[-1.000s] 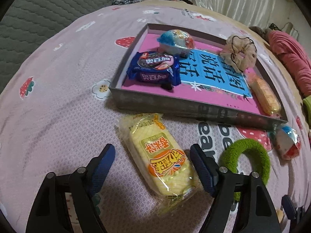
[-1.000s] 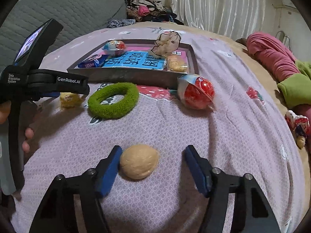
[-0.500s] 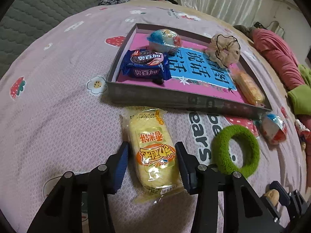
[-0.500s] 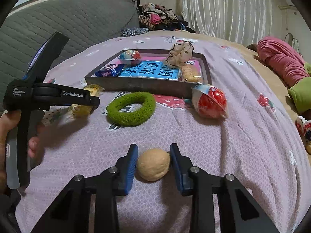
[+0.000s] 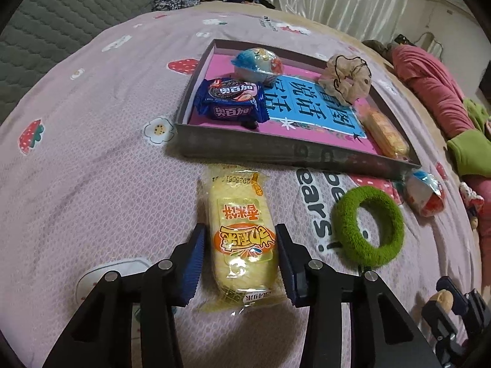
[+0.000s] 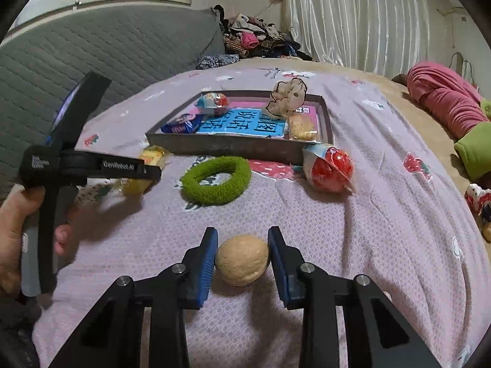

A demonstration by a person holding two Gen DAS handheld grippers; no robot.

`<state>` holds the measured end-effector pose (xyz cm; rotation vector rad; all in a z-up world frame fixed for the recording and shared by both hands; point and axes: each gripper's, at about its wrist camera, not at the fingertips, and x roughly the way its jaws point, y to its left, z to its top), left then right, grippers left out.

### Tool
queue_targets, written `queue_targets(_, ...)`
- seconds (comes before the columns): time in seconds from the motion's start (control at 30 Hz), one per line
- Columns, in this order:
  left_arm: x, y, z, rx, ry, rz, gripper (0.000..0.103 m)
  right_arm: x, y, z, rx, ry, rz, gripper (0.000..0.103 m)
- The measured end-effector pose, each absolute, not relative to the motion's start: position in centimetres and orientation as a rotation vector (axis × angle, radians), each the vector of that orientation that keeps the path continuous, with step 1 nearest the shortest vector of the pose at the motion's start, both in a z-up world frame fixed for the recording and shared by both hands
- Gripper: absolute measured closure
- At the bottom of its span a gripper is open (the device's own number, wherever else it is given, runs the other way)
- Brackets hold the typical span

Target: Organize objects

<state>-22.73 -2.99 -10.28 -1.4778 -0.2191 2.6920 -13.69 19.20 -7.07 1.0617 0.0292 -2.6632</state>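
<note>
A yellow snack pack [image 5: 236,211] lies lengthwise on the pink bedsheet just before the grey tray [image 5: 276,150]. My left gripper [image 5: 240,234] is closing on it, and both blue pads touch the wrapper's sides. In the right wrist view my right gripper [image 6: 242,236] is shut on a tan walnut [image 6: 242,259], which rests on the sheet. The tray holds a blue cookie pack [image 5: 230,101], a blue-wrapped egg [image 5: 257,63], a beige scrunchie [image 5: 346,76] and an orange snack [image 5: 386,132].
A green scrunchie [image 6: 214,179] and a red-wrapped egg [image 6: 330,168] lie on the sheet in front of the tray. A person's hand [image 6: 12,230] holds the left gripper's handle. A grey quilted cushion [image 6: 107,49] stands at left, a pink bundle [image 6: 445,98] at right.
Both grippers have narrowed from wide open: the left onto the yellow snack pack, the right onto the walnut. The left gripper's view has shifted, and the pack now lies straight between the jaws.
</note>
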Motion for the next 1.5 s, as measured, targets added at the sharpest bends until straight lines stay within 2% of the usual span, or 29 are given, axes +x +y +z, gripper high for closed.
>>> queue_targets(0.43, -17.9, -5.1, -7.1, -1.352, -0.202, 2.733, 0.058, -11.7, 16.4, -3.0, 0.949, 0.094, -2.667, 0.068)
queue_targets(1.07, -7.3, -4.5, 3.5, -1.008, -0.075, 2.869, 0.058, -7.5, 14.6, 5.2, 0.746, 0.143, -2.733, 0.068)
queue_targets(1.5, -3.6, -4.6, 7.1, -0.9, -0.073, 2.904, 0.058, -5.0, 12.9, 10.0, 0.611, 0.211, -2.76, 0.068)
